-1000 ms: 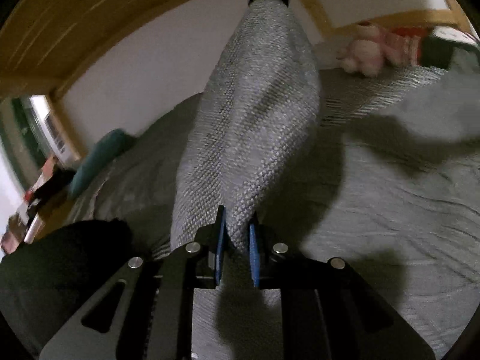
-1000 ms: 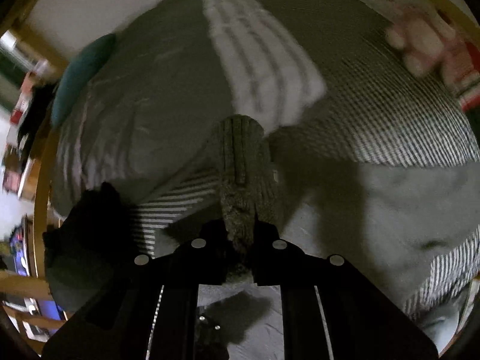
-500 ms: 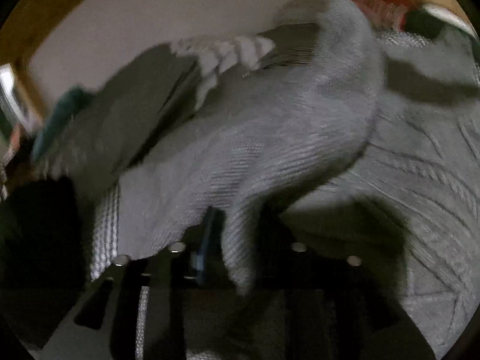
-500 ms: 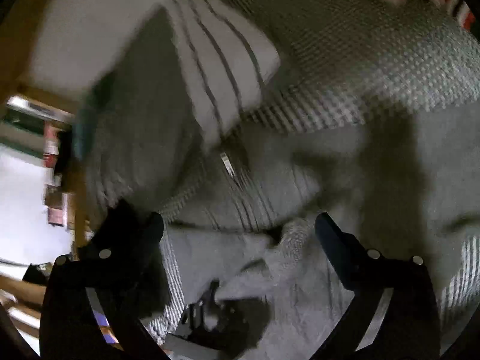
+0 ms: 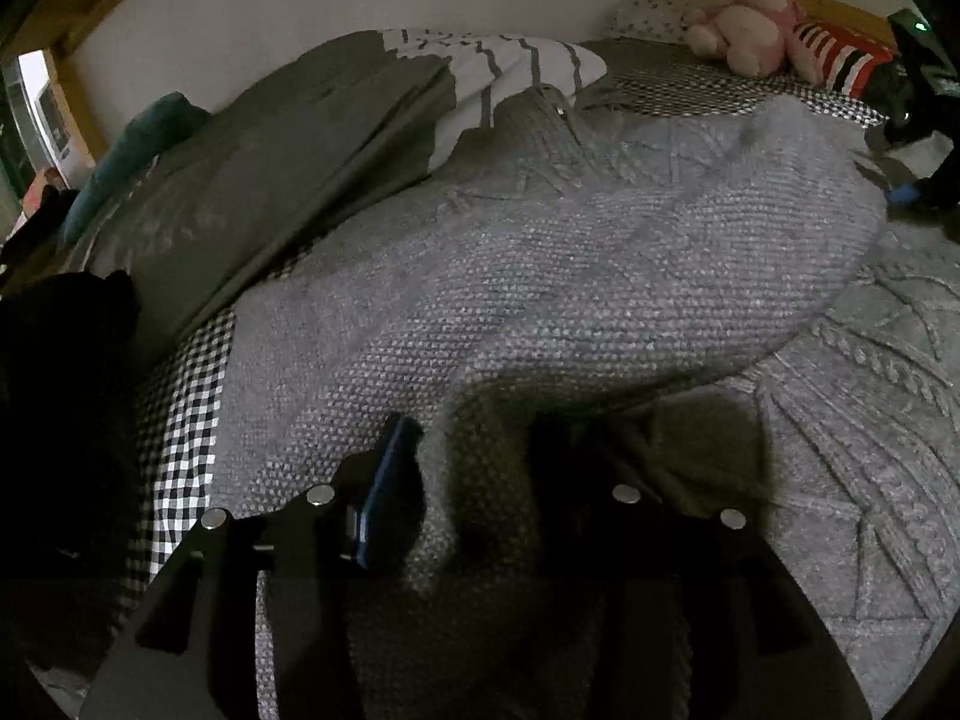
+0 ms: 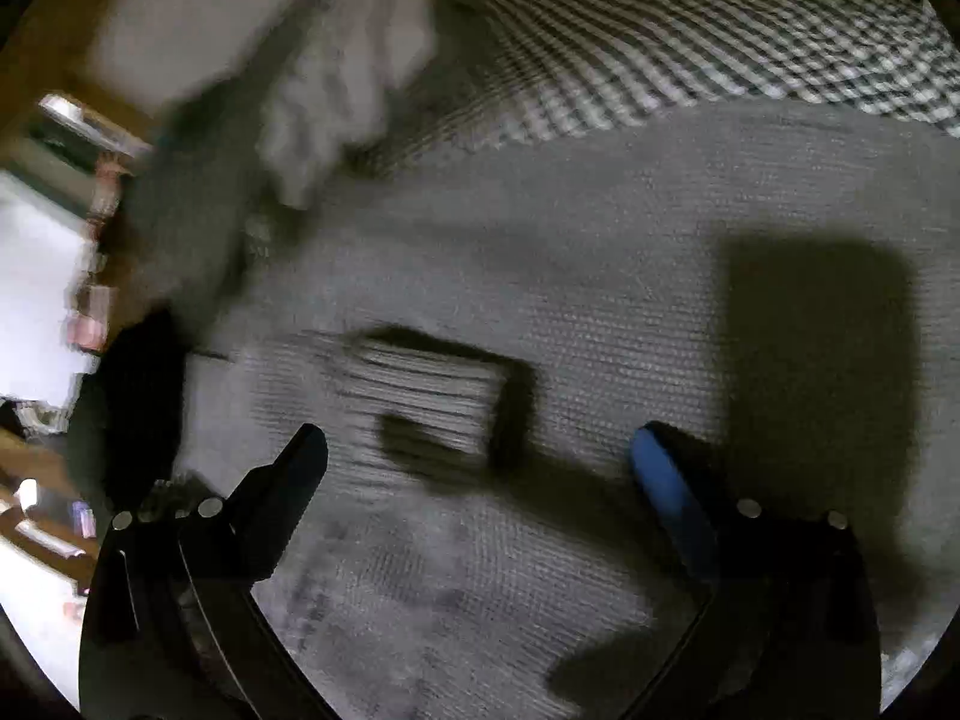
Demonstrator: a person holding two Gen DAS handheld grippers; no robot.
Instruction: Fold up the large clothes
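A large grey knitted sweater (image 5: 600,276) lies spread on the bed, one part folded over the cable-knit body. It fills the right wrist view too (image 6: 570,276), with its ribbed cuff (image 6: 432,396) flat on top. My left gripper (image 5: 474,468) has its jaws partly apart with a fold of the sweater still lying between them. My right gripper (image 6: 480,456) is wide open and empty just above the sweater. It also shows at the far right edge of the left wrist view (image 5: 912,180).
The bed has a black-and-white checked sheet (image 5: 180,420). A dark grey and striped duvet (image 5: 360,120) is piled at the back. A pink plush toy (image 5: 744,24) and striped cushion (image 5: 834,54) sit by the wooden frame. A black garment (image 5: 54,396) lies at left.
Both grippers lowered the hanging sweater onto the bed. The right gripper opened and let go of the cuff. The left jaws have loosened and parted.
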